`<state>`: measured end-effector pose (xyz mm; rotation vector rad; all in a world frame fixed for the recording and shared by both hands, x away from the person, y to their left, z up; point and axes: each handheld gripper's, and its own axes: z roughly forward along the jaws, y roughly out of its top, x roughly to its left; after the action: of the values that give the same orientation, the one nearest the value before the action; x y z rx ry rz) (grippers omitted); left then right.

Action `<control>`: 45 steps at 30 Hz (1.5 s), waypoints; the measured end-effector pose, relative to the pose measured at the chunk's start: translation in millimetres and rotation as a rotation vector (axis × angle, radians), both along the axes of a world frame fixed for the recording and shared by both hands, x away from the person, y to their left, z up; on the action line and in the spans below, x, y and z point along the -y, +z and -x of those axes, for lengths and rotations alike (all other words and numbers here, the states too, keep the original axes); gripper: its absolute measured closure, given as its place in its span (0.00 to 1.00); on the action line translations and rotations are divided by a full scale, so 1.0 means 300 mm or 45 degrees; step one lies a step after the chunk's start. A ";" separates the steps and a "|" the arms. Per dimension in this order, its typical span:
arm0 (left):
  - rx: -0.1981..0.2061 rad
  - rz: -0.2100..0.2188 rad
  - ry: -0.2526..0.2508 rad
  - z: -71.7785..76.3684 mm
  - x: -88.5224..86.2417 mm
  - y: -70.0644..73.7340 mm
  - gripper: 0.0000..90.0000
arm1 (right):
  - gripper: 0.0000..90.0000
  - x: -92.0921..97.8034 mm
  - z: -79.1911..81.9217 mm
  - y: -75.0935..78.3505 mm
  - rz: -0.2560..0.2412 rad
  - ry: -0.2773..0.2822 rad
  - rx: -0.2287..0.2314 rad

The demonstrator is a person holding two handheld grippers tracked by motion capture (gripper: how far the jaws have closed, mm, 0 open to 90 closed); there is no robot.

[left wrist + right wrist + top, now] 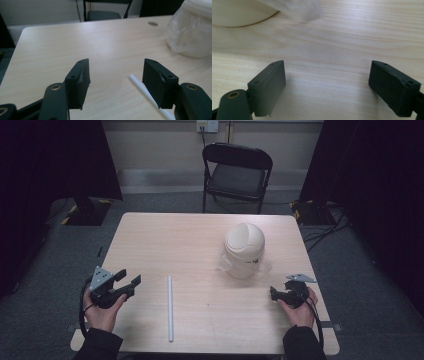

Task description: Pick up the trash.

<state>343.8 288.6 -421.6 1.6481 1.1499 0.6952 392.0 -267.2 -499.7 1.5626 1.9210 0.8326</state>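
**Lining up on the white tube before the pickup**

At the left edge of the counter (pixel 150 230), the left gripper (pixel 129 281) rests with its jaws spread apart and nothing between them. Just to its right lies the thin white tube (pixel 170 307), flat on the wood and running away from the person; in the left gripper view its far end (pixel 140 86) sits beside the right-hand jaw, outside the gap. To do this step well, I would shift the gripper sideways until the tube lies between the jaws, then lower and close across its width. Farther right stands the cream lidded bin (pixel 244 251) with its plastic liner, well apart from the tube. The right gripper (pixel 278 295) waits near the counter's right edge, jaws wide and empty.
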 end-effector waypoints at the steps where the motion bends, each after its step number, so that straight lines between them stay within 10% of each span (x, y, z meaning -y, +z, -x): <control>1: 0.033 0.009 -0.012 -0.014 0.015 0.024 0.43 | 0.15 0.000 0.000 0.000 0.000 0.000 0.000; 19: 0.207 0.094 -0.128 -0.147 0.164 0.187 0.41 | 0.15 -0.002 0.002 0.000 0.001 -0.008 -0.001; 45: 0.259 0.144 -0.311 -0.334 0.492 0.255 0.39 | 0.15 -0.002 0.002 0.000 0.000 -0.009 -0.001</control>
<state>444.0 140.9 -345.0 1.5511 0.8122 0.6132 391.3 -266.5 -499.7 1.5692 1.9145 0.8296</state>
